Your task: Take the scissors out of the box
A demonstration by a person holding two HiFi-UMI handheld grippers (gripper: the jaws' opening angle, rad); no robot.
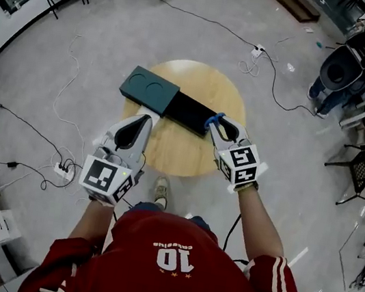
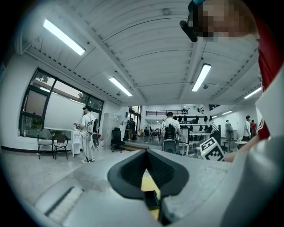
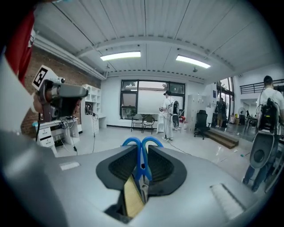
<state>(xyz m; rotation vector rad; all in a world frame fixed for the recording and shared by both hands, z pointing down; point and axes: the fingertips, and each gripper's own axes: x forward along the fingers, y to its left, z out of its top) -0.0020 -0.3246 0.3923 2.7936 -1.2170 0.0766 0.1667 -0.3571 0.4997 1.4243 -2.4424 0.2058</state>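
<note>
My right gripper (image 1: pixel 216 126) is shut on the scissors (image 1: pixel 213 119), lifted above the right end of the open black box (image 1: pixel 189 112). In the right gripper view the scissors (image 3: pixel 132 142) stand upright between the pads of the right gripper (image 3: pixel 142 150). Their blue handle loops poke out past the tips, and the metal blades run back into the jaws. The box's dark green lid (image 1: pixel 149 90) lies beside the box on its left. Over the table's near left part my left gripper (image 1: pixel 147 121) is shut with nothing in it. Its tips meet in the left gripper view, where the left gripper (image 2: pixel 147 151) points level across the room.
The box and lid rest on a small round wooden table (image 1: pixel 180 154). Cables and a power strip (image 1: pixel 64 171) lie on the floor to the left. A seated person (image 1: pixel 352 63) and desks are at the far right. A standing person (image 2: pixel 87 133) shows in the distance.
</note>
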